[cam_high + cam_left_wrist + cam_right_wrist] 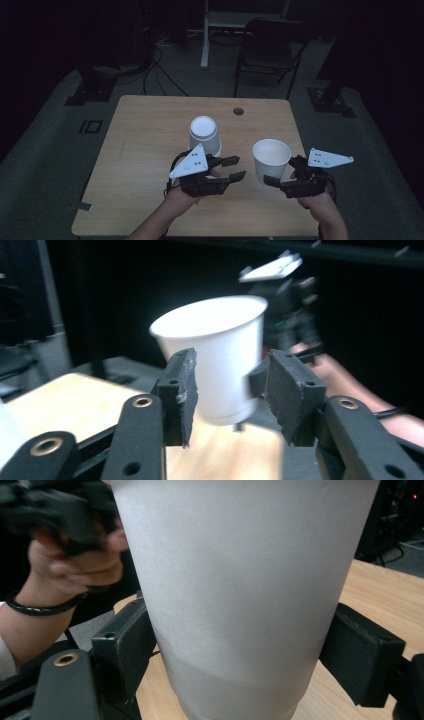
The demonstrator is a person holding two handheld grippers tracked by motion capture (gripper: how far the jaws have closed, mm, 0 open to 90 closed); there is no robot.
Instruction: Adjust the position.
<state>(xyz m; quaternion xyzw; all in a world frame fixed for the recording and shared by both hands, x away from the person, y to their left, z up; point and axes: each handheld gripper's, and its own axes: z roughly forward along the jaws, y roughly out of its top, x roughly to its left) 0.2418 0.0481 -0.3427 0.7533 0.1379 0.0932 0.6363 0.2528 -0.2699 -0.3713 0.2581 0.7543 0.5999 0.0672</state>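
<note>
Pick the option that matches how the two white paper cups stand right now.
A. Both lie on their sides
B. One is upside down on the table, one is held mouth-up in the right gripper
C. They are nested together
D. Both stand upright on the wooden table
B: the upside-down white paper cup rests base-up on the wooden table, while the right gripper clamps the mouth-up white paper cup.

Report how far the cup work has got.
Done: one paper cup stands upside down on the table, free of the left gripper, whose jaws are open with nothing between them. In hand: the right gripper clamps a second, upright cup, held above the tabletop. Left, as a guess: setting that cup down on or beside the upturned one, perhaps turned over first.
</note>
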